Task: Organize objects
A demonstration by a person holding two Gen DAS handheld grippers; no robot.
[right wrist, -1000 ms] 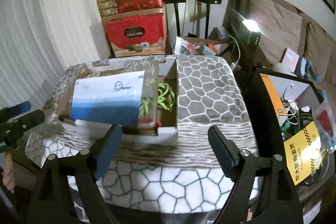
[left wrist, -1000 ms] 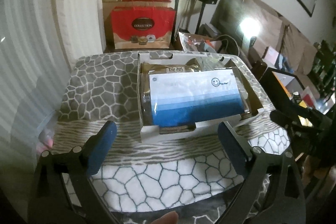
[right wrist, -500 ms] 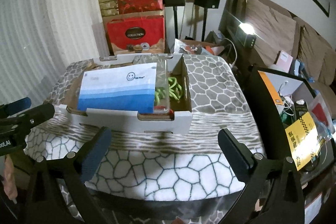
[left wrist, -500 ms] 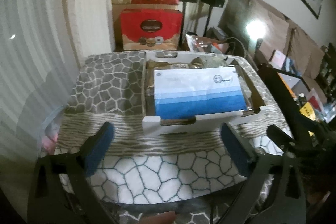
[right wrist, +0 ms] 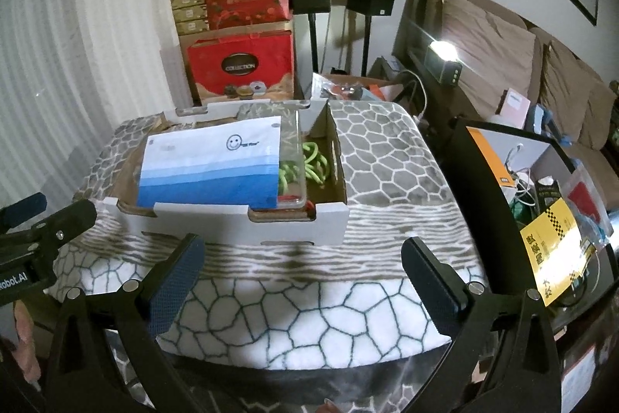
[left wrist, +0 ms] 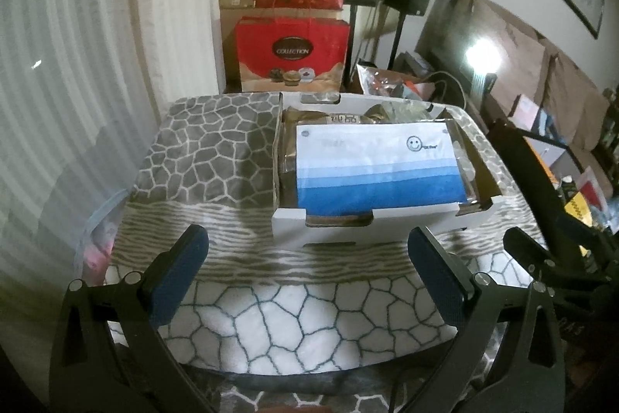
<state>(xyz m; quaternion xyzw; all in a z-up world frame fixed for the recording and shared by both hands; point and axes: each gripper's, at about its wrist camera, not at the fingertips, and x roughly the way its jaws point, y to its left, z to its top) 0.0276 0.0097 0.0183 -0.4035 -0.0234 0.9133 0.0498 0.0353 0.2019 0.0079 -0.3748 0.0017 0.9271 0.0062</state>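
While blue-white pack [left wrist: 377, 169] covers cardboard tray [left wrist: 387, 231], contents beneath mostly hidden

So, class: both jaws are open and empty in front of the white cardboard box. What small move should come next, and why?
Probably ease the left gripper forward toward the white cardboard box: its jaws hold nothing, and the blue-and-white packet lies on top within.

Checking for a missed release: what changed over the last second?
Both grippers backed away from the cardboard box. Left gripper and right gripper have just been opening, nothing between the fingers. Blue-and-white pack stayed on top in the box.
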